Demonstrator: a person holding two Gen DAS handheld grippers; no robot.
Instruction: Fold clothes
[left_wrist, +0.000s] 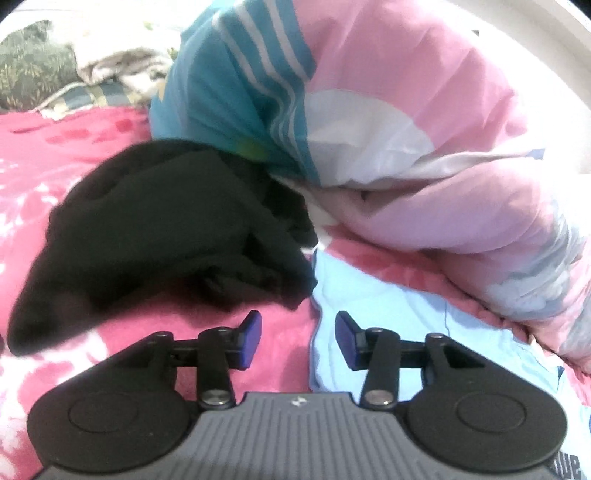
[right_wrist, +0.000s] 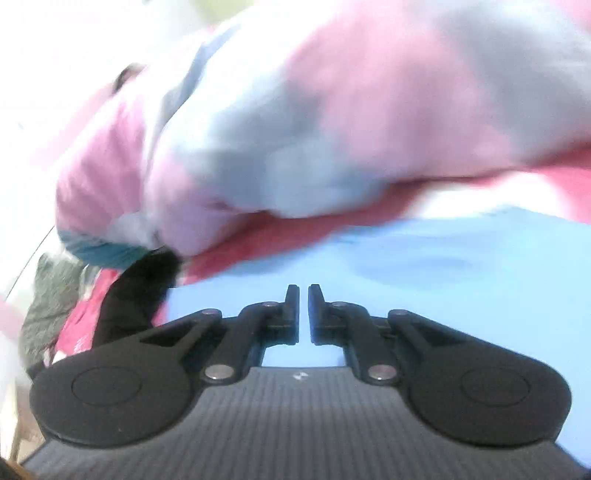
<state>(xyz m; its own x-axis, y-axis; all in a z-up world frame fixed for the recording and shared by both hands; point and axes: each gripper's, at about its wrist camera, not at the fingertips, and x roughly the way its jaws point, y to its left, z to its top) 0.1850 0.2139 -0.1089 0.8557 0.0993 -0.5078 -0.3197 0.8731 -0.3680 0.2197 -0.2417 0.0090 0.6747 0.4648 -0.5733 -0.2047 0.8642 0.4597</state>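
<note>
At the left of the bed (left_wrist: 74, 155) a black garment (left_wrist: 159, 236) lies in a loose heap, not folded at all as far as I can judge, and just right of it a light blue garment (left_wrist: 399, 325) is spread fairly flat, below a bunched pink quilt (left_wrist: 424, 147). The left tongs (left_wrist: 297, 341) stand open and empty near the blue garment's edge. The right tongs (right_wrist: 303, 314) are nearly shut on nothing above that blue cloth, so most folding looks still ahead.
</note>
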